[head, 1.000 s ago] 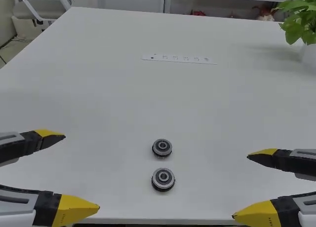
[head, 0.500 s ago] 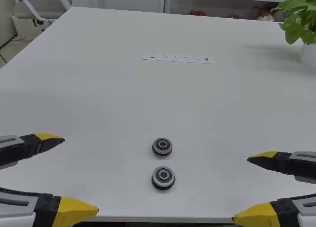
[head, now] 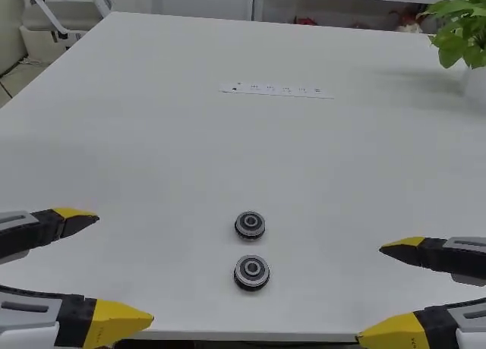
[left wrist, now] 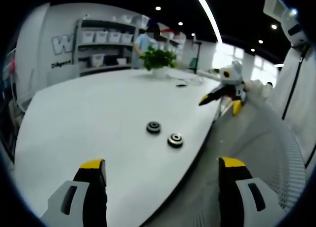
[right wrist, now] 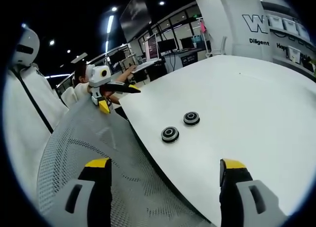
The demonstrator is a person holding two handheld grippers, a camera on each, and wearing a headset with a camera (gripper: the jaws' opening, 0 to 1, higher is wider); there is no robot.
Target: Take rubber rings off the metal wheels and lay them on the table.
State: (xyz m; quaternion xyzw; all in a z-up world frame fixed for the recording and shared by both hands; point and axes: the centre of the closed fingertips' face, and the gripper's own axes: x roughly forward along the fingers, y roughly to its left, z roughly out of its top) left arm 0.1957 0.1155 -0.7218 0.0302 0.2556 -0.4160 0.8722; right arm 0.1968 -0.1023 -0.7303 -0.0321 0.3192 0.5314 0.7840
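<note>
Two small metal wheels with black rubber rings lie near the front edge of the white table: the nearer wheel [head: 251, 273] [left wrist: 175, 139] [right wrist: 170, 134] and the farther wheel [head: 250, 225] [left wrist: 153, 127] [right wrist: 191, 118]. My left gripper [head: 110, 269] [left wrist: 162, 170] stands open at the front left, well apart from the wheels, nothing between its yellow-tipped jaws. My right gripper [head: 383, 290] [right wrist: 165, 169] stands open at the front right, likewise holding nothing. Each gripper shows in the other's view: the right gripper [left wrist: 223, 91] and the left gripper [right wrist: 106, 91].
A white power strip [head: 276, 90] lies across the table's middle, far beyond the wheels. A potted green plant [head: 460, 26] stands at the far right corner. A white chair [head: 64, 0] sits at the far left. A grey mesh seat [right wrist: 84, 158] is below the table edge.
Both grippers have sunk slightly lower toward the front edge. The wheels have not moved.
</note>
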